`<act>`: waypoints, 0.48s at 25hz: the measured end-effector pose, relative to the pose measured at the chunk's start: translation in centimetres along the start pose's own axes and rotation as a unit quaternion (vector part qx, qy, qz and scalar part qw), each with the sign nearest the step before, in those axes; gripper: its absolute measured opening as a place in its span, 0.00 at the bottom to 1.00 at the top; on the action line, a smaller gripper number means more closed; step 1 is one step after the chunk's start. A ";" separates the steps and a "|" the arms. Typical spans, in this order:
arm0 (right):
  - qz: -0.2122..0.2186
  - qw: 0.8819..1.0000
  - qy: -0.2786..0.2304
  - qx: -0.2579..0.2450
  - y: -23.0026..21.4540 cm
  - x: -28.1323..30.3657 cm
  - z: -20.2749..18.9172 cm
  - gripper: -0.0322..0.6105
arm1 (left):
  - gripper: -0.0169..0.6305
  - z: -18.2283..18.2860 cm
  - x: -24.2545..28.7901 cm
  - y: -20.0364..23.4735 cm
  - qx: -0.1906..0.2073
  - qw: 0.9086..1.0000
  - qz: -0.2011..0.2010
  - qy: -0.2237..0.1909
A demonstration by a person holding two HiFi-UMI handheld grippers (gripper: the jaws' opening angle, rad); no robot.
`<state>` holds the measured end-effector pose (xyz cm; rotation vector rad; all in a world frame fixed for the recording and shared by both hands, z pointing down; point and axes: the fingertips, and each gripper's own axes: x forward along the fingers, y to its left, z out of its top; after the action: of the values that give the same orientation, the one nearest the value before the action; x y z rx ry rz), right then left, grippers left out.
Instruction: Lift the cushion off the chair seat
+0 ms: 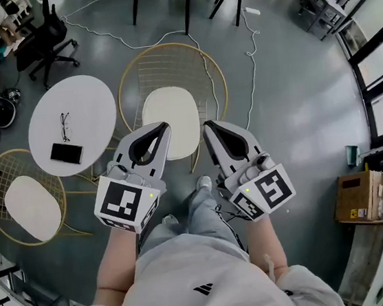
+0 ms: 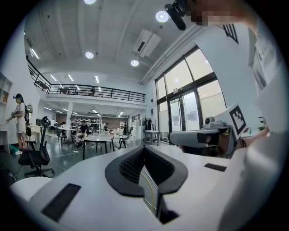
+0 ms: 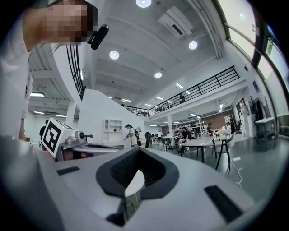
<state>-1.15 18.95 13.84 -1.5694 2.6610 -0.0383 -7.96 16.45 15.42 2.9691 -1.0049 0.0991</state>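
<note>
A cream cushion (image 1: 171, 120) lies flat on the seat of a gold wire chair (image 1: 167, 65) in the middle of the head view. My left gripper (image 1: 163, 126) hovers level over the cushion's near left edge, shut with nothing in it. Over the near right edge my right gripper (image 1: 208, 124) is held the same way, shut and empty. In the left gripper view the black pads (image 2: 131, 167) meet, and only a sliver of chair shows below them. In the right gripper view the shut pads (image 3: 118, 173) leave a slice of the cushion (image 3: 135, 182) visible.
A round white table (image 1: 71, 122) with glasses (image 1: 64, 126) and a phone (image 1: 66, 154) stands left of the chair. A second gold chair with a cushion (image 1: 32, 206) is at the lower left. A black office chair (image 1: 43, 42) and a floor cable (image 1: 250, 65) lie beyond.
</note>
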 end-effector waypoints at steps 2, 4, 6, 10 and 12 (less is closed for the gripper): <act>0.004 1.000 -0.006 0.012 -0.8 0.1 0.0 0.06 | 0.05 -0.3 0.7 0.2 0.000 1.000 0.004 0.005; 0.004 1.000 -0.003 0.013 -1.7 0.5 -0.2 0.06 | 0.05 -0.5 1.5 0.5 -0.003 1.000 0.009 0.007; 0.005 1.000 0.002 0.012 -2.8 1.1 -0.3 0.06 | 0.05 -0.6 2.3 1.0 -0.008 1.000 0.014 0.008; 0.013 1.000 0.008 0.012 -5.1 2.8 -0.2 0.06 | 0.05 -0.4 4.6 2.4 -0.014 0.999 0.028 0.007; 0.018 1.000 0.010 0.011 -6.3 3.6 -0.2 0.06 | 0.05 -0.3 5.8 3.0 -0.019 0.999 0.035 0.006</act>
<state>2.63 12.71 14.24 -1.5214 2.6947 -0.0823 -5.22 10.51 16.05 2.8964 -1.0969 0.0969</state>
